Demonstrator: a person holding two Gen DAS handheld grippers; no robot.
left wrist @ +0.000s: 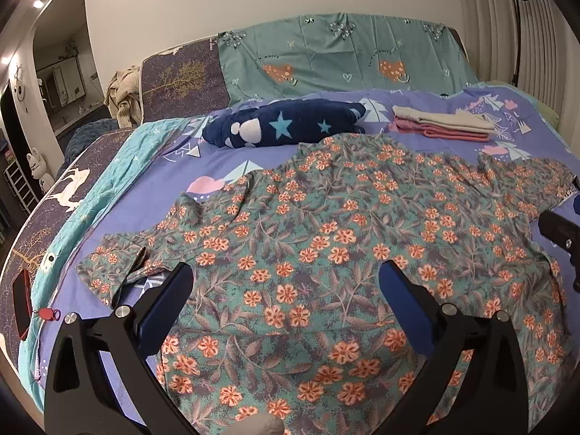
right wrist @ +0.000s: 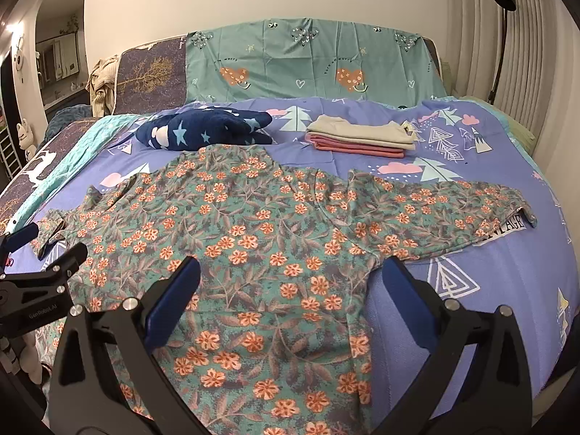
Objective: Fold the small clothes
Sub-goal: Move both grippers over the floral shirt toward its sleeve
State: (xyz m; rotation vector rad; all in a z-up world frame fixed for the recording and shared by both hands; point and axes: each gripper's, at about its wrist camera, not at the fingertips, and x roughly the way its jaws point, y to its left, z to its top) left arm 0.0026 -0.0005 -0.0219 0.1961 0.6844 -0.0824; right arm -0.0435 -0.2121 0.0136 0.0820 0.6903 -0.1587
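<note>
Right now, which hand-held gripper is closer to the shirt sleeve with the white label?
Right. The right hand-held gripper hangs open over the flowery shirt beside the labelled sleeve. The left hand-held gripper hangs open near the other sleeve, farther away.

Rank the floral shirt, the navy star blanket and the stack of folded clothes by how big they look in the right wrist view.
1. Floral shirt, spread flat, by far the largest, though also nearest the camera.
2. Navy star blanket and stack of folded clothes: these look about alike, at similar depth, so I won't rank them.
</note>
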